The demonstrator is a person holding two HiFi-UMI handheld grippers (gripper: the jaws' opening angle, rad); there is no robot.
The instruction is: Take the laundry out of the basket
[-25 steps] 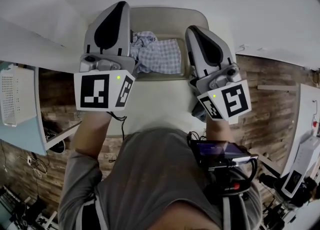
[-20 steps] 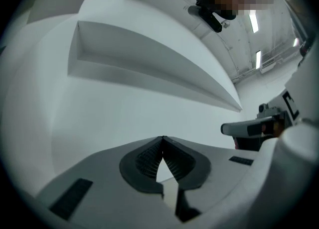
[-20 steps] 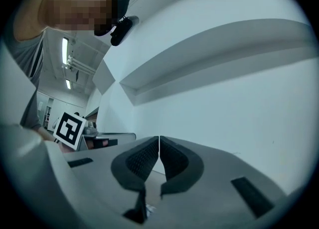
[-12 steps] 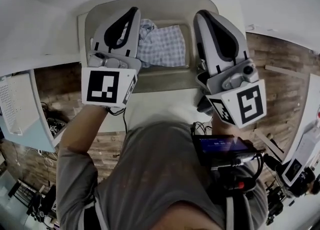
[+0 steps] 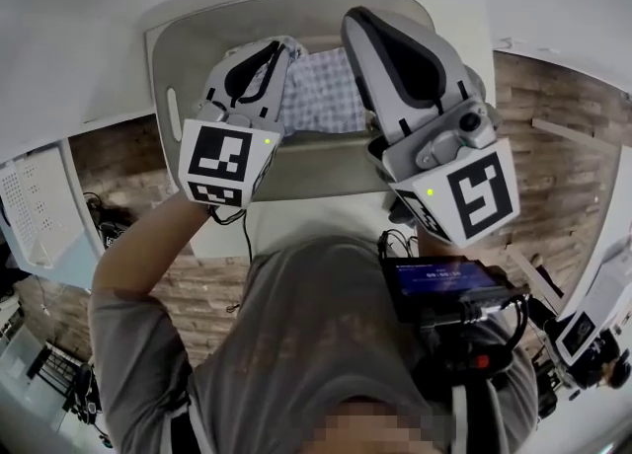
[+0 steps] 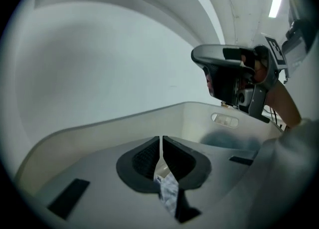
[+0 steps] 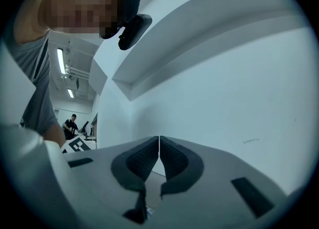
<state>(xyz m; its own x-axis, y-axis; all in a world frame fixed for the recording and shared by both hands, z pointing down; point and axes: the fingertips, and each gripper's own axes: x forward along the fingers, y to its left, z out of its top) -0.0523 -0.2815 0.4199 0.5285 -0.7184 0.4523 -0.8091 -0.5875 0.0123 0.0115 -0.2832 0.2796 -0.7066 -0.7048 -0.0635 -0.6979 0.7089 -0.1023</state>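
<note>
A beige laundry basket (image 5: 183, 42) stands on the white table, seen from above in the head view. Blue-and-white checked laundry (image 5: 326, 97) lies inside it. My left gripper (image 5: 269, 55) reaches over the basket's left half and is shut on a fold of that checked cloth. In the left gripper view a strip of the cloth (image 6: 167, 192) hangs from between the closed jaws (image 6: 161, 149), with the basket's far wall (image 6: 199, 118) behind. My right gripper (image 5: 363, 26) is over the basket's right side. It is shut with nothing between its pads (image 7: 159, 149) and faces a white wall.
The table's front edge (image 5: 316, 207) lies between the basket and the person's body. A pale blue cabinet with a white perforated box (image 5: 35, 220) stands at the left. A device with cables (image 5: 449, 289) hangs on the person's chest. White wall lies behind the basket.
Both grippers have moved forward over the basket. The left one has tilted down into the laundry; the right one has swung left toward the middle.
</note>
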